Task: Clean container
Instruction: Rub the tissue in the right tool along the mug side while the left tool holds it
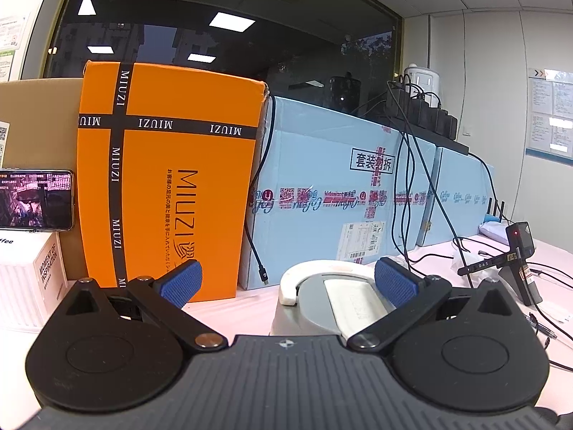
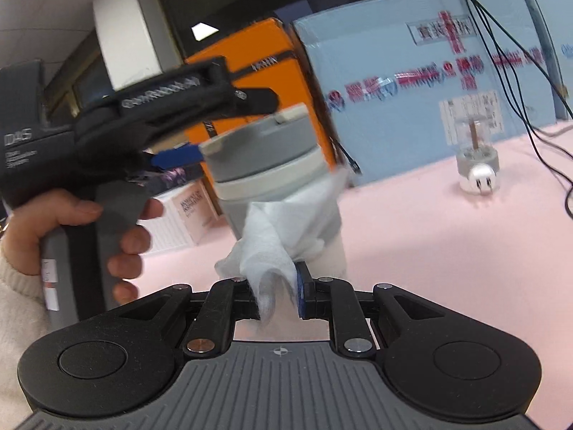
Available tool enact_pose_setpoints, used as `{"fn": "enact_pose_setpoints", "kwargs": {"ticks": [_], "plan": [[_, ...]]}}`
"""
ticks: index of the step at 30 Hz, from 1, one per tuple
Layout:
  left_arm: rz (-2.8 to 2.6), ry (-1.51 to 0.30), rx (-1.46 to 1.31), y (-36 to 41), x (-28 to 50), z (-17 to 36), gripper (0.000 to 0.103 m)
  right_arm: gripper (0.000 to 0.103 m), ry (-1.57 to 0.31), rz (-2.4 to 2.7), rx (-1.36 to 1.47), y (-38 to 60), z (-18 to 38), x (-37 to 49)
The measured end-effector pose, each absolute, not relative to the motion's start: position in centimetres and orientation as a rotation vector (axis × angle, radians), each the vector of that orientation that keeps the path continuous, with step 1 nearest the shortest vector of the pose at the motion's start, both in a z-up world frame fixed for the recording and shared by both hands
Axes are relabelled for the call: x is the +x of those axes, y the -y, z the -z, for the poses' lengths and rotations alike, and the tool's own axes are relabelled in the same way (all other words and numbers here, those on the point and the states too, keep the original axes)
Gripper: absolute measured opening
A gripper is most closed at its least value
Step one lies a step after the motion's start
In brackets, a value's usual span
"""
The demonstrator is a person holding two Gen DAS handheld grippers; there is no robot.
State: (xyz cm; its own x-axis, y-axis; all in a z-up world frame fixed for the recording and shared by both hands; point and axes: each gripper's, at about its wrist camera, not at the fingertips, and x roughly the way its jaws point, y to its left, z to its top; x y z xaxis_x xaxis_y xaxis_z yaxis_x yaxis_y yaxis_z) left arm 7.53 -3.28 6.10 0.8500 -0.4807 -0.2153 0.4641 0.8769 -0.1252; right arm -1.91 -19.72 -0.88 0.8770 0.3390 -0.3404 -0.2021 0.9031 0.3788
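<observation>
My right gripper [image 2: 277, 292] is clamped on a white wipe [image 2: 272, 236], which bunches up out of the jaws and lies against the lower side wall of the container [image 2: 275, 165]. The container is a grey tumbler with a paler band under a grey lid, long axis upright with a slight tilt in this view, dead ahead of the right gripper and just beyond its tips, so the wipe touches it while the pads look just short of it. My left gripper [image 1: 288, 281] is spread wide, both blue pads apart, with the lid [image 1: 333, 301] and white handle [image 1: 297, 279] of the container sitting between and below them; in the left wrist view neither pad is pressing on it. In the right wrist view the left gripper comes in from the left at lid height, my hand [image 2: 107, 229] wrapped on its grip, 1 blue finger [image 2: 179, 156] near the lid edge; contact there is too blurred to call. The container stands over the pink desk [image 2: 447, 251], with an orange box [image 1: 168, 179] and blue cartons [image 1: 322, 186] behind. Judgement: wiping the side wall is the step in hand, and the right gripper is the 1 doing the work, stroke running along the upright axis; with the left gripper loose, the tumbler could tip or slide under pressure.
</observation>
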Motion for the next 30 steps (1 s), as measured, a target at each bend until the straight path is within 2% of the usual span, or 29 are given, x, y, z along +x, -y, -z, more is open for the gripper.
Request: {"fn": "enact_pose_setpoints", "kwargs": {"ticks": [3, 5, 7, 9, 16, 17, 19, 22, 24, 29, 30], "plan": [[0.495, -0.242, -0.066, 3.3, 7.5, -6.1, 0.103, 0.016, -0.440, -0.272, 0.372, 20.2, 1.2, -1.3], [0.494, -0.240, -0.065, 3.3, 7.5, -6.1, 0.103, 0.027, -0.448, -0.251, 0.369, 20.2, 1.3, -1.1], [0.493, -0.239, -0.065, 3.3, 7.5, -6.1, 0.103, 0.034, -0.452, -0.229, 0.345, 20.0, 1.2, -1.0], [0.493, -0.240, -0.067, 3.2, 7.6, -6.1, 0.103, 0.035, -0.449, -0.231, 0.316, 19.7, 1.0, -0.9], [0.498, -0.242, -0.076, 3.1, 7.6, -6.0, 0.103, 0.058, -0.380, -0.218, 0.197, 18.7, 0.4, -1.7], [0.499, -0.242, -0.076, 3.1, 7.6, -6.0, 0.103, 0.064, -0.363, -0.212, 0.180, 18.6, 0.3, -1.8], [0.500, -0.241, -0.076, 3.1, 7.5, -6.0, 0.103, 0.066, -0.318, -0.196, 0.138, 18.5, 0.0, -2.1], [0.502, -0.242, -0.078, 3.1, 7.5, -6.0, 0.103, 0.066, -0.265, -0.191, 0.074, 18.2, -0.3, -2.4], [0.503, -0.244, -0.081, 3.1, 7.6, -6.0, 0.103, 0.062, -0.245, -0.201, 0.026, 17.9, -0.4, -2.7], [0.505, -0.246, -0.084, 3.1, 7.5, -5.9, 0.103, 0.027, -0.271, -0.237, -0.065, 17.1, -0.4, -2.7], [0.505, -0.246, -0.085, 3.1, 7.6, -5.9, 0.103, 0.024, -0.286, -0.244, -0.076, 17.0, -0.3, -2.6]]}}
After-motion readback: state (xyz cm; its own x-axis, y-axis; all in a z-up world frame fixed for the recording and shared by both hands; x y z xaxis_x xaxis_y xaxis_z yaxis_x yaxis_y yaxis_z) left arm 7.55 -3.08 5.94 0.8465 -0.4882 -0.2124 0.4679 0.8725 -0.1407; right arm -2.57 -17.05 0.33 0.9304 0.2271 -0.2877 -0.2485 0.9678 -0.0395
